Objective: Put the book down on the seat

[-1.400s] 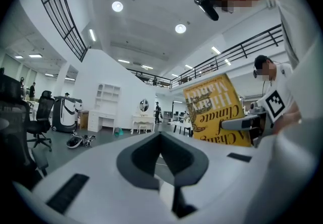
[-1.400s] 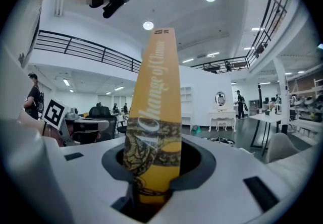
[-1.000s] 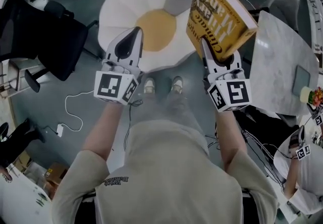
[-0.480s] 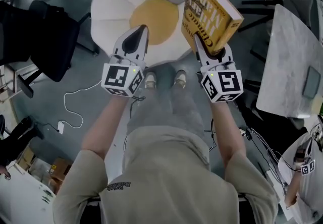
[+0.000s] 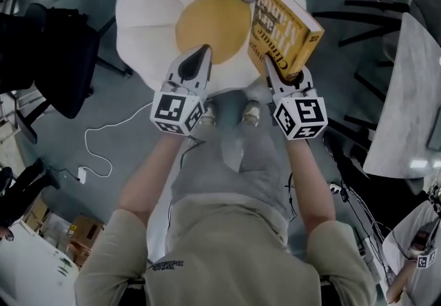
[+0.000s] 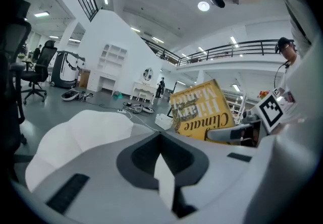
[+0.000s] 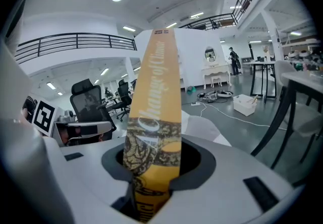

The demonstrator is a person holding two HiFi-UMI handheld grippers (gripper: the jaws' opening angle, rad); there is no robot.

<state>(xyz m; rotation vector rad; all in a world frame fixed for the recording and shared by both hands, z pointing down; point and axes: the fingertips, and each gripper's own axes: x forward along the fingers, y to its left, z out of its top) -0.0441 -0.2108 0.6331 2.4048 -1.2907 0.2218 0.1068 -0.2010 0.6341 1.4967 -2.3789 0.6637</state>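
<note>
The seat is a white flower-shaped cushion with a yellow middle, on the floor in front of the person's feet. A thick yellow book stands on edge, tilted, over the seat's right side. My right gripper is shut on its lower spine end; in the right gripper view the spine rises from between the jaws. My left gripper is shut and empty, its tip over the seat's near edge. The left gripper view shows the book's cover to the right and white seat petals ahead.
A black office chair stands left of the seat. A marble table fills the right side. A white cable with a plug lies on the floor at left. Another person is at the bottom right.
Both grippers have sunk toward the seat, the right one carrying the book. The book now hangs closer over the seat's right petals.
</note>
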